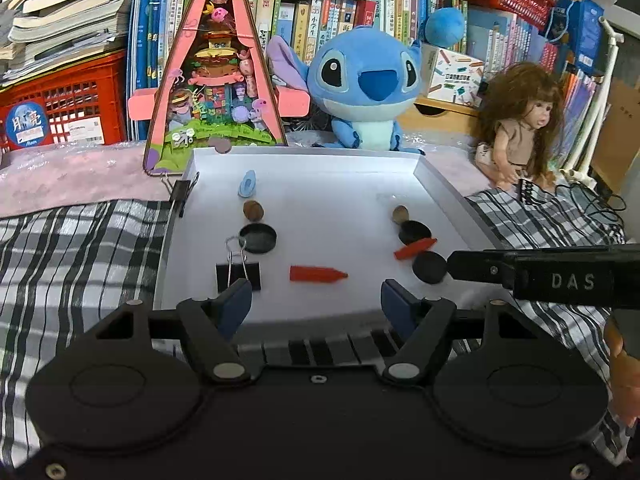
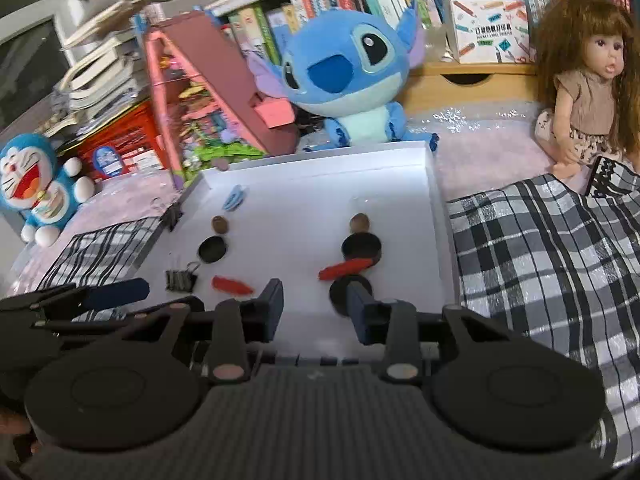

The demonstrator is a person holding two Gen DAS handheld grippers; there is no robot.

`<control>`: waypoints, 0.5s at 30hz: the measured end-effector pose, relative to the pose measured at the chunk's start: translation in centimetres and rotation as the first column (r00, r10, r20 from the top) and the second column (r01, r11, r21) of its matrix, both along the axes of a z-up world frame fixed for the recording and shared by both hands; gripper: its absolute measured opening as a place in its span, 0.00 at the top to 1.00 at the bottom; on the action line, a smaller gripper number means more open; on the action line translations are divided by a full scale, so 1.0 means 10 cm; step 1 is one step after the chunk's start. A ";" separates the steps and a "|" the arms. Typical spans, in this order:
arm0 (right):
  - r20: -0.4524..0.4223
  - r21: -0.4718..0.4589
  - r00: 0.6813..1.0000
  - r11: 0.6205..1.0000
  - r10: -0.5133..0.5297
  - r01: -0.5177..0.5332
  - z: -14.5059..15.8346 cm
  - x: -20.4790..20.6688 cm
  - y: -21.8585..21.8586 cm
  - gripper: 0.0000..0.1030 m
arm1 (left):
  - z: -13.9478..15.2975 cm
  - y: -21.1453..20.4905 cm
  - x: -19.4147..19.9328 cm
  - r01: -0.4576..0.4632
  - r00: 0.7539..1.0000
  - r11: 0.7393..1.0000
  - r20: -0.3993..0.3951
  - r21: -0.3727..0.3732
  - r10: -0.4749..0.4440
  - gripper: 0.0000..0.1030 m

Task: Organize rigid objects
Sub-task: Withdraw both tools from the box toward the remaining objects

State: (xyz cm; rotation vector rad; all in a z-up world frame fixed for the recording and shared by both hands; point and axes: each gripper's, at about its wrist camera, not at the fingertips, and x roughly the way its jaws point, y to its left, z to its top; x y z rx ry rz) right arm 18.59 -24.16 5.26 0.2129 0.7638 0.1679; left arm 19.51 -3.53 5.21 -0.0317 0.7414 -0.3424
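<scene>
- On the white tray, the small things lie in two loose columns, one along the left side and one along the right.
- Left column, from the far edge toward the near edge: a pale blue clip, a brown nut, a black round lid lying hollow side up, and a black binder clip with its wire handles pointing toward the far edge.
- Right column: a second brown nut touching a black disc, a red pen cap lying across that disc's near edge, and a second black disc closest to the near edge.
- Between the columns, near the near edge, a second red pen cap lies alone, tip pointing right.
- Left gripper: released, fingers spread wide over the near edge, nothing between them.
- Right gripper: also unclenched and grasping nothing; its right finger overlaps the near black disc (whether it touches I cannot tell).
- Beyond the far edge sit a Stitch plush, a pink triangular toy house and a long-haired doll; a checked cloth lies beside the tray.
</scene>
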 end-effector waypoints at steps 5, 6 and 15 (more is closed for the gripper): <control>0.034 -0.024 0.998 0.999 0.046 -0.045 0.01 -0.27 0.07 0.46 | 0.01 0.05 -0.25 0.003 1.000 1.000 0.024 0.007 -0.003 0.32; 0.042 -0.025 0.998 0.998 0.053 -0.052 0.02 -0.33 0.08 0.46 | 0.00 0.06 -0.30 0.004 1.000 1.000 0.027 0.011 -0.004 0.32; 0.107 -0.053 0.990 0.995 0.092 -0.087 -0.06 -0.90 0.16 0.42 | -0.17 0.11 -0.78 0.020 1.000 0.999 0.010 0.033 -0.020 0.31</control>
